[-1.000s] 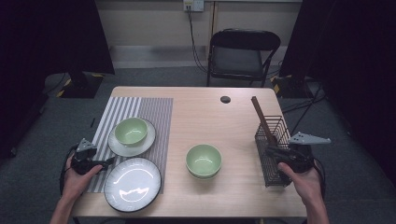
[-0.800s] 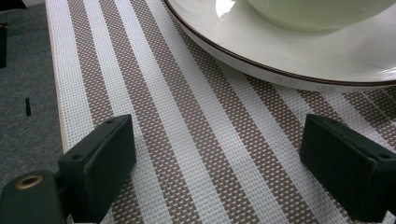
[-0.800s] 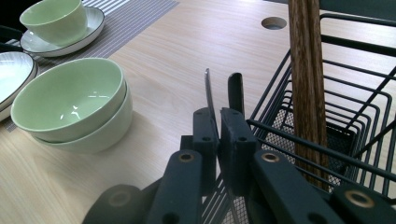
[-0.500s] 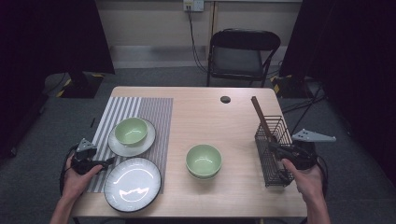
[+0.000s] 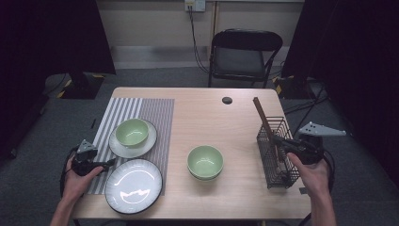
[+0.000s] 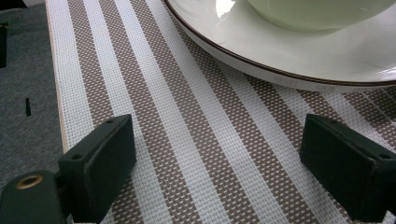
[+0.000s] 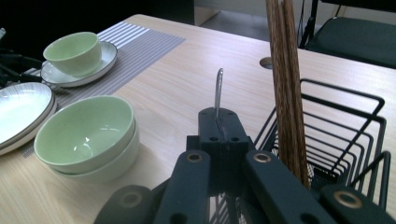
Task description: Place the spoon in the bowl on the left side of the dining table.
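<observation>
Right gripper view: the right hand-held gripper [image 7: 218, 122] has its jaws pressed together on a thin metal utensil handle [image 7: 218, 92], which sticks straight up from between the pads; they have just been closing on it. Which utensil it is I cannot tell, since the working end is hidden below the jaws. It stands in the black wire caddy [image 7: 343, 122] at the right edge of the bench [image 7: 187, 79], just beside 2 or so brown wooden sticks [image 7: 285, 70] that lean in the same caddy. By its look the handle is light, stiff and smooth, so it may slip or swivel in a narrow pinch; a hold lower on the flat of the handle, drawn straight up clear of the wires and sticks, seems safest. In the high view the right hand-held gripper [image 5: 285, 142] sits over the caddy [image 5: 277, 155]. The left hand-held gripper [image 6: 219, 172] is spread wide and holds nothing, hovering over the striped mat [image 6: 187, 140] close to a white plate [image 6: 303, 60] with a green bowl [image 6: 322, 9] on it. Mid-bench 2 stacked green bowls [image 5: 205, 162] wait, and a larger plate [image 5: 133, 185] lies near the left hand [image 5: 77, 181].
</observation>
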